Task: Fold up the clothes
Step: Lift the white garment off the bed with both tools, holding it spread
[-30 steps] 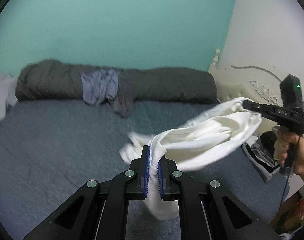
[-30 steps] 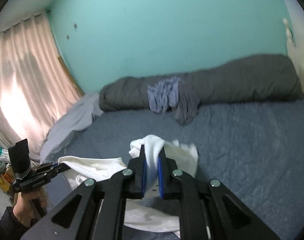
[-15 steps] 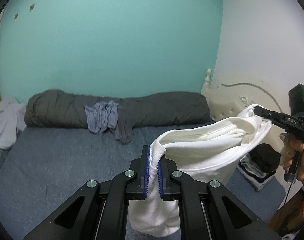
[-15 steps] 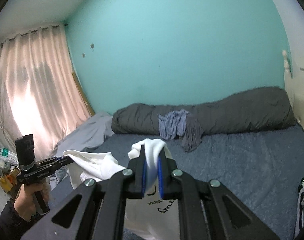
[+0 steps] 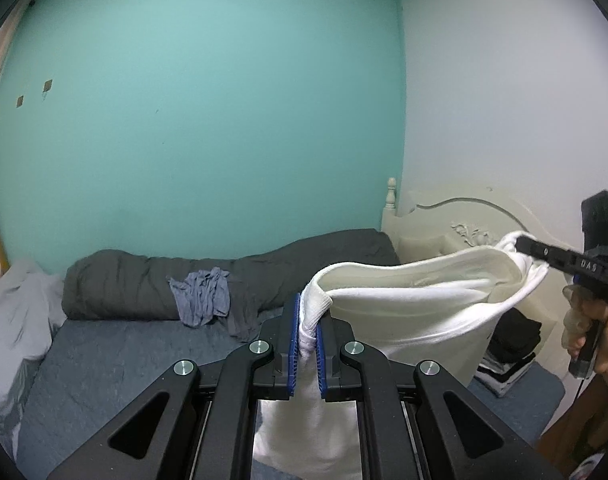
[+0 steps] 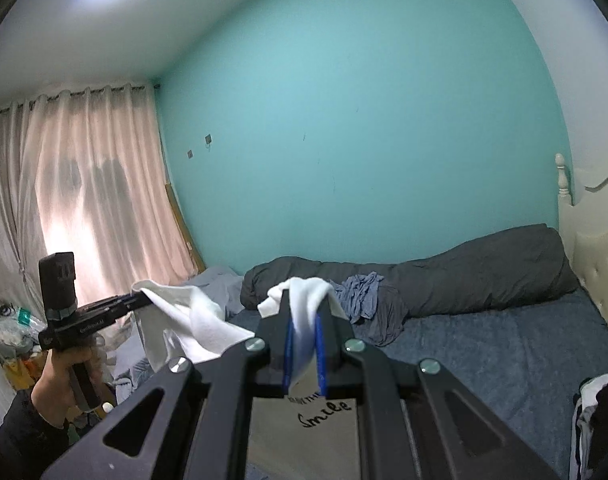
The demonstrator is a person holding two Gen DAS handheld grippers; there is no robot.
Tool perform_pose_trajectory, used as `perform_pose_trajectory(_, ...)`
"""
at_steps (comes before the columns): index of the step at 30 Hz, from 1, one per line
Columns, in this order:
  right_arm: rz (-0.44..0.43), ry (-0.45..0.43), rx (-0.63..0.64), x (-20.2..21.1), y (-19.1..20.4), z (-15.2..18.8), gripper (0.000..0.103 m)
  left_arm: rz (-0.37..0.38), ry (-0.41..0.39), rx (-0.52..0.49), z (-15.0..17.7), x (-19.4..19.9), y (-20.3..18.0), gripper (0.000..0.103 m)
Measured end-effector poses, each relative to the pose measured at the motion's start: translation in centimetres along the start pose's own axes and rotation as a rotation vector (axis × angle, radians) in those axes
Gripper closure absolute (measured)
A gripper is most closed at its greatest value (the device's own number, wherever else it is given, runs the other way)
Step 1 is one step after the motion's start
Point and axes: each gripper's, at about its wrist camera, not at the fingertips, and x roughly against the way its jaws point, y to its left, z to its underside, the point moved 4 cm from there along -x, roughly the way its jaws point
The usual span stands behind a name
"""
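A white T-shirt (image 5: pixel 408 312) hangs in the air, stretched between both grippers above the bed. My left gripper (image 5: pixel 307 316) is shut on one end of its upper edge, cloth bunched between the blue pads. In the left wrist view the right gripper (image 5: pixel 534 250) pinches the other end at the far right, held by a hand (image 5: pixel 596 332). In the right wrist view my right gripper (image 6: pixel 303 322) is shut on the white T-shirt (image 6: pixel 304 294); black lettering shows on the cloth hanging below. There the left gripper (image 6: pixel 138 300) grips the opposite end at the left.
Below lies a blue-grey bed (image 5: pixel 116 360) with a rolled dark grey duvet (image 5: pixel 144 284) along the teal wall and a crumpled blue-grey garment (image 5: pixel 202 296) on it. A stack of folded clothes (image 5: pixel 512 344) sits by the cream headboard (image 5: pixel 444 224). Curtains (image 6: pixel 72 200) hang at the left.
Both grippers have risen, lifting the white T-shirt clear of the bed and spreading it between them. Both views now look higher at the wall. The grips have not changed.
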Motion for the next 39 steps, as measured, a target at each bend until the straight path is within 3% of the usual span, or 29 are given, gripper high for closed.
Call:
perform_pose_trajectory(5,0.018,0.052,-0.041,0.1,-0.7,4.5,0.094,0.017,0.041,0.003,2.6,-0.2,-1.1,0.096)
perform_pose_trajectory(22,0.045,0.348,-0.300,-6.6,-9.9,26.9,0.094,0.072,0.305,0.017,21.3,-10.4,-2.6,0.096)
perform_pose_trajectory(31,0.082,0.440,-0.407,-8.9,-14.1,34.3,0.094,0.081,0.383,0.029,27.0,-13.2,-2.4,0.096)
perform_pose_trajectory(39,0.094,0.479,-0.455,-10.1,-15.6,36.6,0.091,0.094,0.416,0.039,28.9,-14.4,-2.0,0.096)
